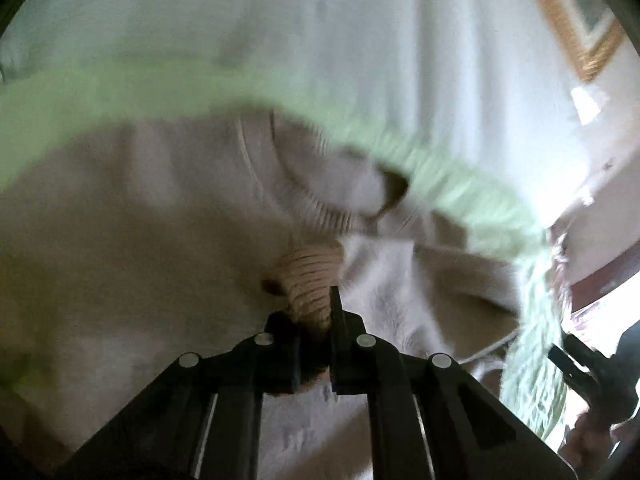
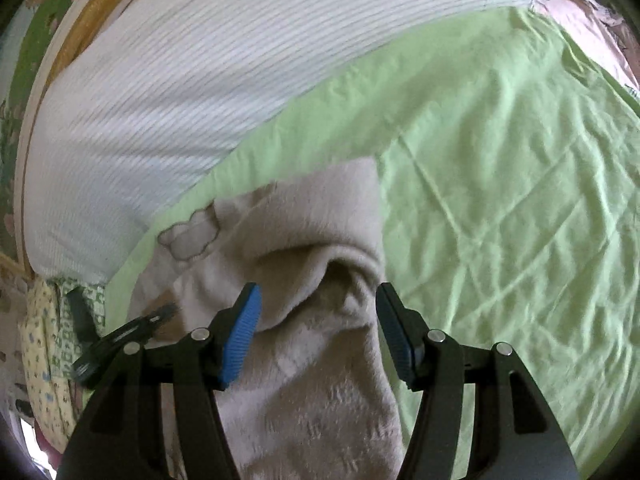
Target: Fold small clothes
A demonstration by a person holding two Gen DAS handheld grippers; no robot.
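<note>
A small beige fleece garment point(image 1: 140, 216) lies on a light green sheet point(image 1: 100, 92). My left gripper point(image 1: 316, 312) is shut on its ribbed cuff point(image 1: 312, 276) and holds it bunched between the fingers. The view is blurred. In the right wrist view the same beige garment point(image 2: 312, 232) with a stitched cloud patch point(image 2: 188, 236) lies on the green sheet point(image 2: 500, 184). My right gripper point(image 2: 318, 300) is open, its blue-padded fingers on either side of a fold of the fleece. The left gripper point(image 2: 120, 332) shows at the garment's left edge.
A white ribbed blanket point(image 2: 180, 92) lies beyond the green sheet. A gold-trimmed bed edge point(image 2: 92, 12) runs along the far left. Patterned yellow and green cloth point(image 2: 44, 352) hangs at the lower left. Pink fabric point(image 2: 580, 20) sits at the far right.
</note>
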